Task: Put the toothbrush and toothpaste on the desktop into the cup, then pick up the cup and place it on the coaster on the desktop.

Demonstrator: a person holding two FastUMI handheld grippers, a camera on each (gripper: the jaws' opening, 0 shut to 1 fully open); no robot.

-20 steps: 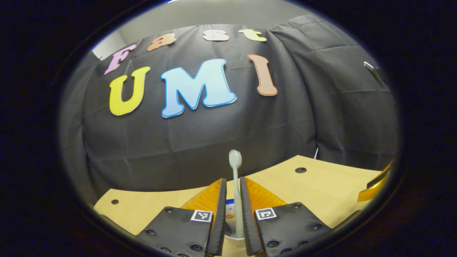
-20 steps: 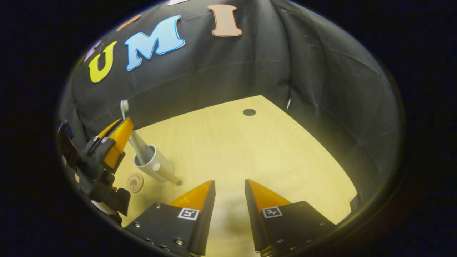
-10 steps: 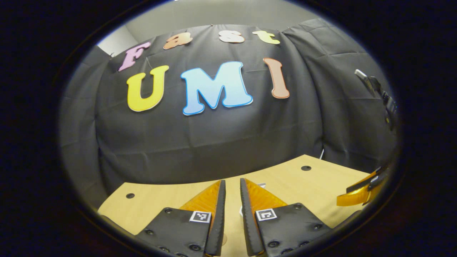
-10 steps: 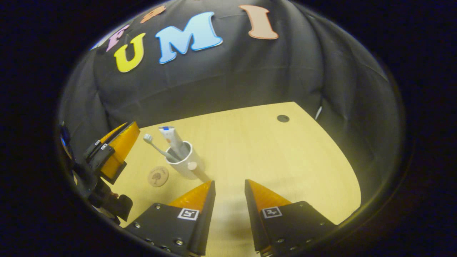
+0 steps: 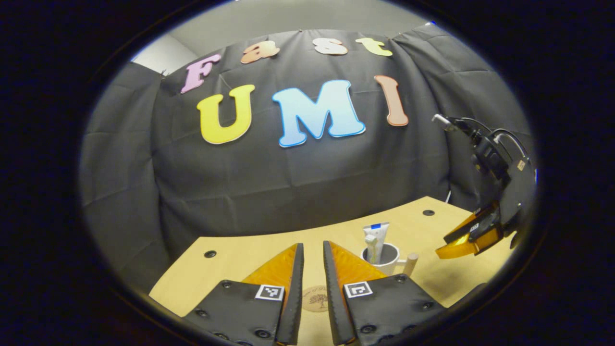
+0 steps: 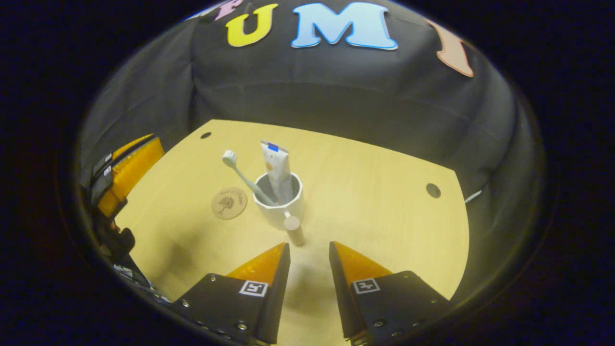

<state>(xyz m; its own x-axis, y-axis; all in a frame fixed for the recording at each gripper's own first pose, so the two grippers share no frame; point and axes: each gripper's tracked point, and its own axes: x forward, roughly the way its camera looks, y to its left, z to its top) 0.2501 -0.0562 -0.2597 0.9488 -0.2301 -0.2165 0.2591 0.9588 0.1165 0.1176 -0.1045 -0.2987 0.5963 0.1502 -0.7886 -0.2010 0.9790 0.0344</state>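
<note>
A white cup (image 6: pixel 281 211) with a wooden handle (image 6: pixel 293 229) stands upright on the desktop. The toothpaste tube (image 6: pixel 277 168) and the toothbrush (image 6: pixel 240 170) stand inside it, the brush leaning left. Left of the cup lies a round wooden coaster (image 6: pixel 229 203), bare. My right gripper (image 6: pixel 309 245) hovers open just short of the handle, with nothing between its fingers. My left gripper (image 5: pixel 313 245) holds nothing and shows a narrow gap, with the coaster (image 5: pixel 314 298) seen through it. In the left gripper view the cup (image 5: pixel 384 259) stands to the right, with the right gripper (image 5: pixel 468 242) beyond it.
The light wooden desktop (image 6: pixel 375 202) has small round holes (image 6: pixel 433 190) near its far corners. Black cloth walls close it in behind and at the sides. The left gripper (image 6: pixel 125 166) hangs at the desktop's left edge in the right gripper view.
The left gripper let go of the toothbrush, which now stands in the cup, and drew back to the left. The right gripper swung round to face the cup's handle.
</note>
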